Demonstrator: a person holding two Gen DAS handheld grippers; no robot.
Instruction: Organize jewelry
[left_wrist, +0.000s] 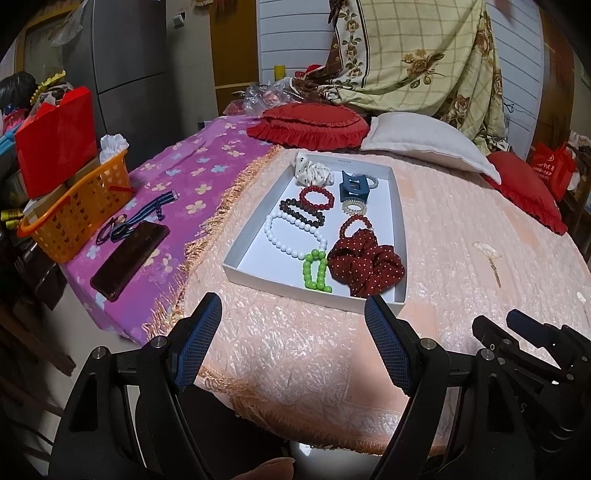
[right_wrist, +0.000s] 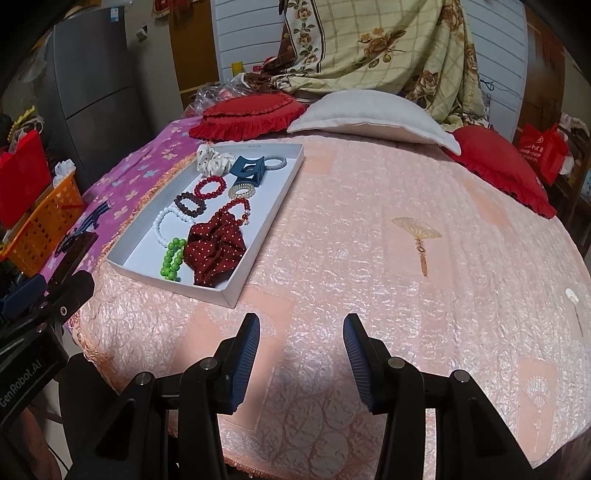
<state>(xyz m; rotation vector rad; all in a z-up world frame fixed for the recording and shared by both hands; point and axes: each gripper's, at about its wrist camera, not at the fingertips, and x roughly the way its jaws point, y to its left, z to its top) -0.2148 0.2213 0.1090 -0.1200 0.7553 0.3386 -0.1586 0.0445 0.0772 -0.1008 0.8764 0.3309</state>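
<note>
A white shallow box (left_wrist: 400, 221) (right_wrist: 258, 254) lies on the pink bedspread. In it lie a green bead bracelet (left_wrist: 315, 270) (right_wrist: 172, 258), a white bead bracelet (left_wrist: 291, 236) (right_wrist: 162, 227), a dark brown bracelet (left_wrist: 301, 213) (right_wrist: 189, 204), two red bracelets (left_wrist: 316, 198) (left_wrist: 355, 222), a red dotted scrunchie (left_wrist: 364, 263) (right_wrist: 215, 248), a white scrunchie (left_wrist: 312, 171) (right_wrist: 212, 159), a blue claw clip (left_wrist: 354, 187) (right_wrist: 249, 169) and coil hair ties (left_wrist: 352, 206). My left gripper (left_wrist: 293, 314) is open and empty just before the box. My right gripper (right_wrist: 301, 328) is open and empty, right of the box.
A fan-shaped hair pin (right_wrist: 419, 232) lies on the spread to the right; another white pin (right_wrist: 574, 299) lies farther right. Red cushions (left_wrist: 310, 123) and a white pillow (left_wrist: 424, 142) lie behind the box. A phone (left_wrist: 129, 254), straps and an orange basket (left_wrist: 74, 214) sit at the left.
</note>
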